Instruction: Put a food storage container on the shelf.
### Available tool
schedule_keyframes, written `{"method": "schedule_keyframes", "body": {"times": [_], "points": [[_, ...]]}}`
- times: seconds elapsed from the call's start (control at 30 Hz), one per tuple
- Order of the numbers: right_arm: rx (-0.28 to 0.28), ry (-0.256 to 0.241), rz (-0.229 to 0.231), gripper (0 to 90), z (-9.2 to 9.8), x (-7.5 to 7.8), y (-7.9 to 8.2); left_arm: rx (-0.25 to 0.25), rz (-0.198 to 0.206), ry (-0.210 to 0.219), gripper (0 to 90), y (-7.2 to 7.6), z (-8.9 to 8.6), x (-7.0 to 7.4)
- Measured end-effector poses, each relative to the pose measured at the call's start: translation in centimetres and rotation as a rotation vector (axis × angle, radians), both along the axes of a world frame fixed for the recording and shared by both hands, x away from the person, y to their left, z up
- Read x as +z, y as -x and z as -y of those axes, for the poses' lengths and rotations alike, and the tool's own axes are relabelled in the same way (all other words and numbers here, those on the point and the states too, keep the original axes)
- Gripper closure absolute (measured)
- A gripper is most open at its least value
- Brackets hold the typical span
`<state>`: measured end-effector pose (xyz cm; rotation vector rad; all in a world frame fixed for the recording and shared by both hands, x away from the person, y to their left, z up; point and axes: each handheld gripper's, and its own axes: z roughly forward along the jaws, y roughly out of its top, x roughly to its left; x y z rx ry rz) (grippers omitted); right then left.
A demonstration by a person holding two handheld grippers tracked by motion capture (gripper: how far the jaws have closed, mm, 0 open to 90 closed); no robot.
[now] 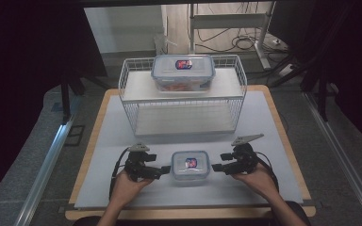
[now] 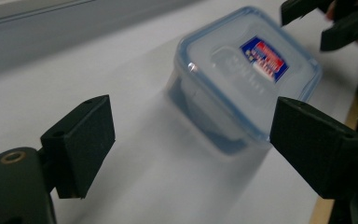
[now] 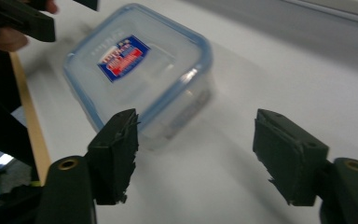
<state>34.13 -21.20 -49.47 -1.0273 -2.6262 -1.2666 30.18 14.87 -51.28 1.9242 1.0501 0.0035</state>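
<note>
your left gripper [image 1: 166,170] sits at the near-left of the small container [image 1: 190,166], jaws spread apart, nothing between them. in the left gripper view the pads [image 2: 81,140] stand wide open with the small container [image 2: 244,79] just ahead, its near corner lying between the two pads but not touched by either as far as can be seen.

your right gripper [image 1: 215,167] mirrors it on the other side, jaws also parted and empty. in the right gripper view the pads [image 3: 116,149] gape wide; the small container [image 3: 140,70] lies ahead and to the left, close to the left pad, contact not clear through the blur.

small container: clear tub, blue-rimmed lid, red-and-blue label on top. it rests flat on the white mat [image 1: 113,141] near the front edge of the table [image 1: 87,165], midway between your two grippers.

farther back, a white wire rack [image 1: 127,94] stands on the mat. a larger container [image 1: 183,70] of the same kind sits on its upper shelf, lid on, something orange inside.

both your hands grip the tools from below; left hand [image 1: 125,188], right hand [image 1: 257,181].
</note>
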Motion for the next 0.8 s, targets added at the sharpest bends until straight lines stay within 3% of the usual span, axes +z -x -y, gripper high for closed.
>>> {"method": "schedule_keyframes", "body": {"times": [0.13, 0.27, 0.4, 0.53, 0.67, 0.8], "points": [[0.026, -0.007, -0.022, 25.3, -1.3, -0.2, -0.3, -0.053, -0.045, 0.046, 14.1, -1.4, 0.9, -0.4], [0.043, 0.006, -0.053, 22.9, -2.2, -0.6, -0.7, -0.09, -0.075, 0.041, 15.1, -2.0, 1.8, -0.9], [0.047, -0.032, -0.142, 21.9, -2.5, -1.4, -1.4, -0.121, -0.115, 0.044, 16.7, -2.1, 2.5, -1.5], [0.055, -0.065, -0.209, 23.5, -2.7, -1.9, -1.8, -0.149, -0.141, 0.085, 19.9, -2.1, 2.7, -1.8], [0.064, -0.076, -0.254, 29.8, -3.0, -1.9, -1.8, -0.129, -0.113, 0.068, 25.4, -1.6, 2.6, -1.4], [0.058, -0.078, -0.242, 39.8, -2.5, -1.4, -1.6, -0.125, -0.099, 0.07, 35.0, -1.1, 2.3, -1.1]]}}
